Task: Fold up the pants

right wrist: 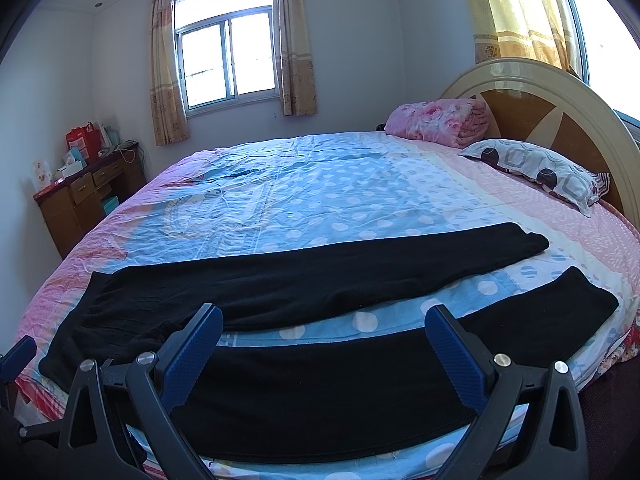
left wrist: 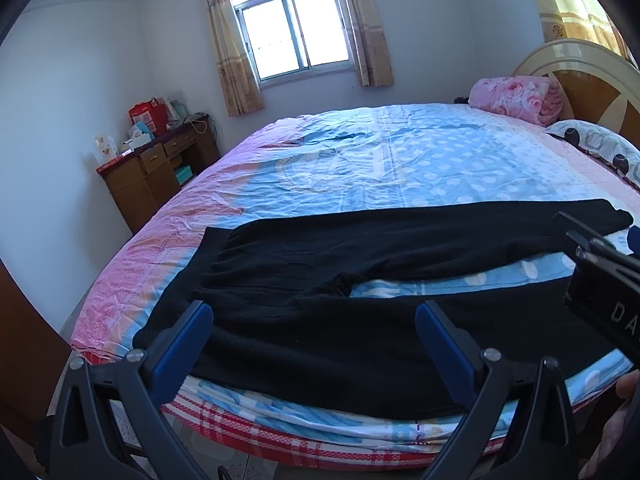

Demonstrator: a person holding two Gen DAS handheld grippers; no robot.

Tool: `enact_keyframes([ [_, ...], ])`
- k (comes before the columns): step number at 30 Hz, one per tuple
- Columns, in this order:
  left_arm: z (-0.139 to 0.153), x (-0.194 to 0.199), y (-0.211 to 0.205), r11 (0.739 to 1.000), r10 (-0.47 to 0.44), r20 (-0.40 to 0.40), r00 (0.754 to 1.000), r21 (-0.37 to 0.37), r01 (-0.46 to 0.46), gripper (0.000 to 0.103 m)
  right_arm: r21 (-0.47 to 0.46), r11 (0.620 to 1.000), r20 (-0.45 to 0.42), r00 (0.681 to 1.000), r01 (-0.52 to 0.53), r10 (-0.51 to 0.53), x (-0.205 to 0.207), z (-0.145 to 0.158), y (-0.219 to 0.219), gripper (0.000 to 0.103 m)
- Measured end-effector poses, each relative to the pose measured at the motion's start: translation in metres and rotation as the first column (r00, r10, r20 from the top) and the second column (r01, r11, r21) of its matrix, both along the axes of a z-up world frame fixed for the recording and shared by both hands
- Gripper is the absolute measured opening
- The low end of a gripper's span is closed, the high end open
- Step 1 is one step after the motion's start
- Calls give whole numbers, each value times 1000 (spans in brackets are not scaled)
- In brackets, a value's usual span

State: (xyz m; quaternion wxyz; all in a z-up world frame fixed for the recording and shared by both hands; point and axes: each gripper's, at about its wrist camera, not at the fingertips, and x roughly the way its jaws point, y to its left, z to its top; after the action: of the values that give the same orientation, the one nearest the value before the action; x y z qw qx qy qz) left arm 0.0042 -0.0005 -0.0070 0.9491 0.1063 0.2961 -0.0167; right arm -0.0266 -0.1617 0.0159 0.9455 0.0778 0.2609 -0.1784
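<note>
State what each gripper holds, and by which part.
Nothing. The left gripper and right gripper hover with jaws open above the pants.

Left wrist view: the near leg of the pants (left wrist: 320, 352) is partly covered by the left gripper (left wrist: 314, 334) fingers and, toward the cuff, by the right gripper (left wrist: 600, 280), itself cut off at the right edge. The lettering on its body is cut short there too. The pillow (left wrist: 604, 148) also runs out of frame. Right wrist view: the items on the desk (right wrist: 86, 196) are too small to identify. Only one left gripper fingertip (right wrist: 18, 354) enters at the left edge.
</note>
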Motion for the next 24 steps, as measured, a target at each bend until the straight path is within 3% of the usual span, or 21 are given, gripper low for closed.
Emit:
enact_keyframes([
  [24, -1, 0, 1, 1000, -1, -3, 1000, -1, 1, 103, 11, 1000, -4, 1000, -2, 2, 0, -4, -3, 102],
])
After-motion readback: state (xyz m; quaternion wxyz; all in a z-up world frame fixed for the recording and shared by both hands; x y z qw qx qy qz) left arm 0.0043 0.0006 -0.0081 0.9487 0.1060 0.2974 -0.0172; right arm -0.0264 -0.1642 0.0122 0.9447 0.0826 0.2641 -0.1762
